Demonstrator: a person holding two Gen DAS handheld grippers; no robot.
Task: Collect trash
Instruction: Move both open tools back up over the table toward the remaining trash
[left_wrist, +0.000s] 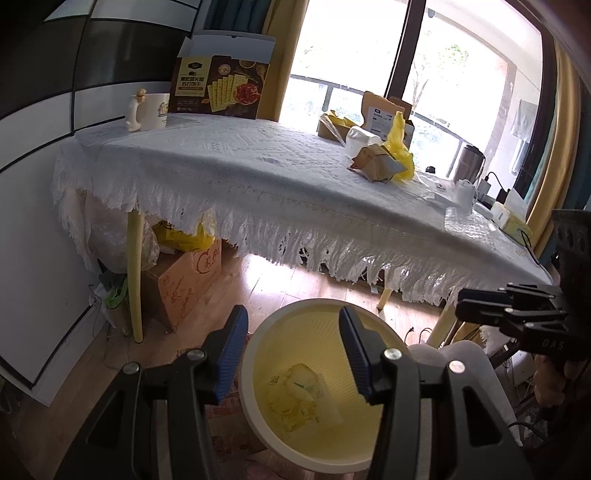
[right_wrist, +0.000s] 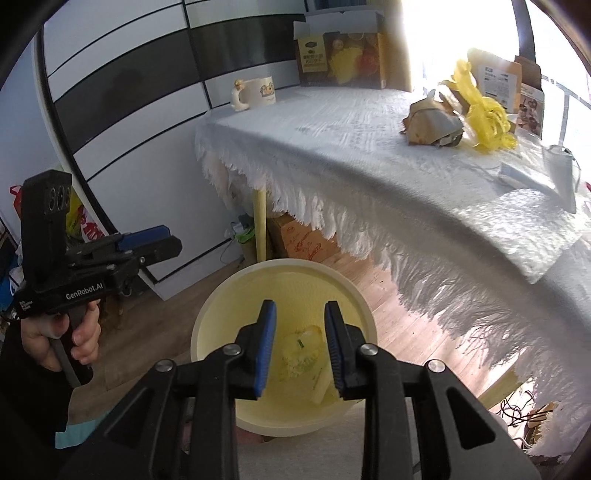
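A pale yellow bin (left_wrist: 310, 304) (right_wrist: 288, 264) stands on the wood floor in front of the table, with crumpled wrappers (left_wrist: 299, 384) (right_wrist: 295, 363) lying in its bottom. My right gripper (right_wrist: 300, 303) (left_wrist: 460, 304) hovers over the bin's mouth, open, with nothing between its blue pads. My left gripper (left_wrist: 292, 310) (right_wrist: 173, 240) is open and empty too, held at the bin's left side by a hand. On the table lie a crumpled brown paper bag (left_wrist: 376, 162) (right_wrist: 432, 122) and a yellow plastic bag (left_wrist: 399, 147) (right_wrist: 484, 110).
The table wears a white fringed cloth (left_wrist: 258, 177) whose edge hangs just beyond the bin. A cracker box (left_wrist: 221, 86), a mug (left_wrist: 151, 110), a flask (left_wrist: 469, 162) and cables stand on it. A cardboard box (left_wrist: 184, 284) and a yellow table leg (left_wrist: 135, 273) are underneath.
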